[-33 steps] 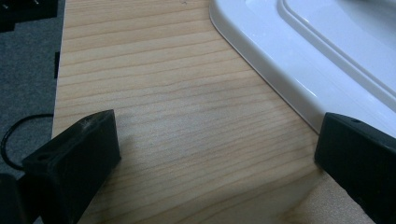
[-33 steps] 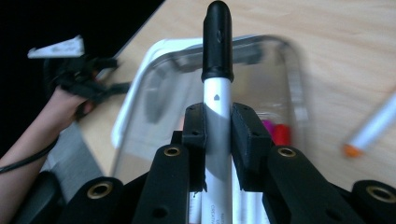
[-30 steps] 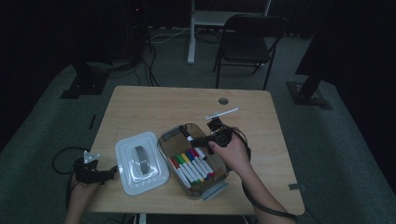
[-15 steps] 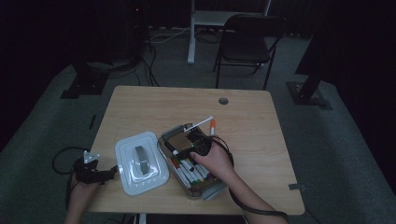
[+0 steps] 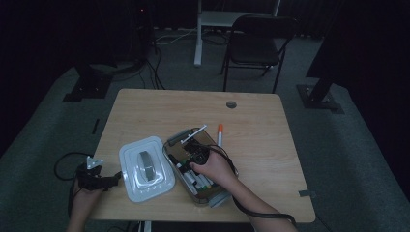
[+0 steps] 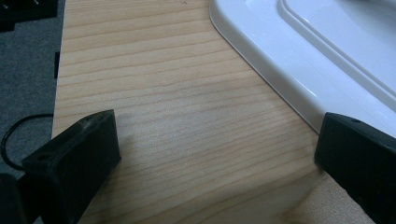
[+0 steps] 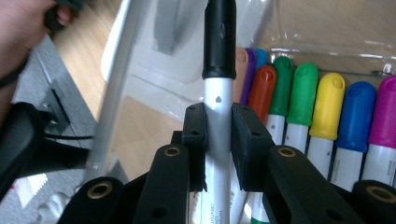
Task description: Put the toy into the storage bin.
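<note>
My right hand-held gripper [image 7: 218, 140] clamps the black-capped marker [image 7: 218, 70], its long axis running up frame centre over the marker box [image 5: 170, 145], while my left hand-held gripper [image 6: 219, 154] gapes empty at lower left.

The bench [image 6: 177, 121] is pale wood with clear grain and a matt face. The lid [image 6: 299, 60] looks like white plastic, smooth and glossy, catching light along its rim. The left claw [image 6: 215, 158] has matt black plastic jaws, slightly rough at the edges. The right claw [image 7: 218, 140] is the same matt black, with brass-coloured metal eyelets. The marker [image 7: 218, 88] has a smooth white plastic barrel and a satin black cap. The box [image 5: 176, 141] is clear glossy plastic. The floor [image 5: 43, 121] is rough grey carpet.
</note>
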Demonstrator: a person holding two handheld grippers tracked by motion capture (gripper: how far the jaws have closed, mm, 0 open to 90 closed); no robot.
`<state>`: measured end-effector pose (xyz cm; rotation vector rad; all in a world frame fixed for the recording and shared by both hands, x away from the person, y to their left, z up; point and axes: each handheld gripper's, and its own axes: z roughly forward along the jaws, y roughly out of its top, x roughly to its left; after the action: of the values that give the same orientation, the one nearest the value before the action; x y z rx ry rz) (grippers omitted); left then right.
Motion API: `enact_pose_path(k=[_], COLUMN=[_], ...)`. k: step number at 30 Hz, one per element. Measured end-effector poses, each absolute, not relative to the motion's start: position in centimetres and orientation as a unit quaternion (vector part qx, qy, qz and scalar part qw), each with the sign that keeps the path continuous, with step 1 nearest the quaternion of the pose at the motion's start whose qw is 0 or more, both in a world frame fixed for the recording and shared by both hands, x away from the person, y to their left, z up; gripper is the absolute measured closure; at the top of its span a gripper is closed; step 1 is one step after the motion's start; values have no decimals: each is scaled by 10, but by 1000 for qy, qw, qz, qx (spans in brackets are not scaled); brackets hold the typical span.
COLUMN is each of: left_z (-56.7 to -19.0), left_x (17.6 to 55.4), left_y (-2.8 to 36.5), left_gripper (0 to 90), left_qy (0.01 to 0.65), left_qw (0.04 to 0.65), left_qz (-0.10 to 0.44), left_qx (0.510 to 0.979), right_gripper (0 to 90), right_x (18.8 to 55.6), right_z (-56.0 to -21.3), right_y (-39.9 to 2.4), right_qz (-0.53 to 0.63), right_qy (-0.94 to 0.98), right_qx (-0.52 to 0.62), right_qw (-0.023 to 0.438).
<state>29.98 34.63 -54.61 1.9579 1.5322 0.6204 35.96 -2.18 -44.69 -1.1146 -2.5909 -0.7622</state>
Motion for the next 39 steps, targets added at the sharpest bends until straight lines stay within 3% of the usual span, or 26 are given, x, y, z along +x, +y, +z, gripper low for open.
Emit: enact_pose_path(k=[11,23,29,39], left_z=[-546,-546,-546,-546], left_x=[300,300,300,300], left_y=[346,346,346,346], left_gripper=[5,5,5,5], left_qy=[573,573,573,573], left_qw=[286,285,286,286], left_qz=[231,232,232,232], left_qx=[732,733,732,732], right_gripper=[745,697,678,643], right_x=[358,356,356,362], right_z=[-461,-451,-430,-385], right_y=[-13,-22,-42,-102], right_qz=[-204,-225,-272,-366], right_qy=[-898,-899,-887,-852], right_qx=[-368,-358,-358,-371], right_qw=[125,112,108,52])
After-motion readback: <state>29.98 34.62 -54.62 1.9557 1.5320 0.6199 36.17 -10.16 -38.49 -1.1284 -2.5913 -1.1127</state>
